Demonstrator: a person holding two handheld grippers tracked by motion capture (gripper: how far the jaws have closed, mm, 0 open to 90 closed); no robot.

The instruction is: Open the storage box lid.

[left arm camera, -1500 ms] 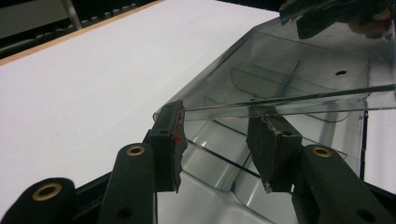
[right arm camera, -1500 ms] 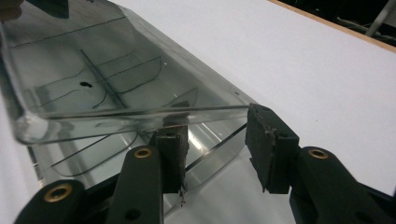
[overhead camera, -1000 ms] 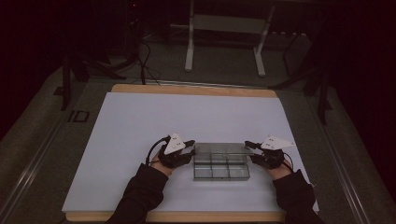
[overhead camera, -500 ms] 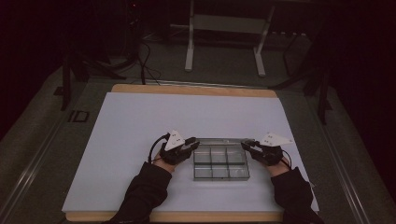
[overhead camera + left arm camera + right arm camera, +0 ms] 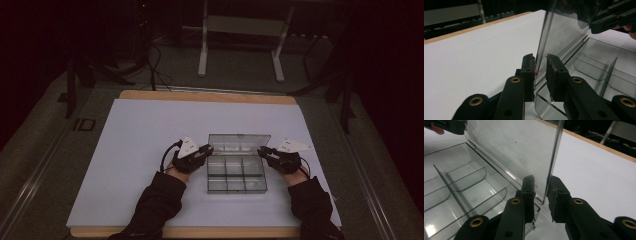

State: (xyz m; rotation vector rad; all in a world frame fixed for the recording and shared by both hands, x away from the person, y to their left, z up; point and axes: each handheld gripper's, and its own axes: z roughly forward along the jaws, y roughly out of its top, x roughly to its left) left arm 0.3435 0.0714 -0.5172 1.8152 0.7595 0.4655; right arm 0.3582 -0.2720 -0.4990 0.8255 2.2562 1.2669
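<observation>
A clear plastic compartment box lies on the white table near the front, its lid standing up at the far side. My left gripper is at the lid's left edge and my right gripper at its right edge. In the left gripper view the lid passes between the jaws of the left gripper, close to the left pad, with a gap on the other side. In the right gripper view the lid's edge sits between the jaws of the right gripper, also with a gap. The box's compartments look empty.
The white sheet covers the table, with a wooden edge at the far side. A metal stand and cables are on the floor beyond. The person's dark sleeves come in from the bottom.
The lid, flat on the box a second ago, has swung up to stand upright. Both grippers have moved slightly farther from me along with it.
</observation>
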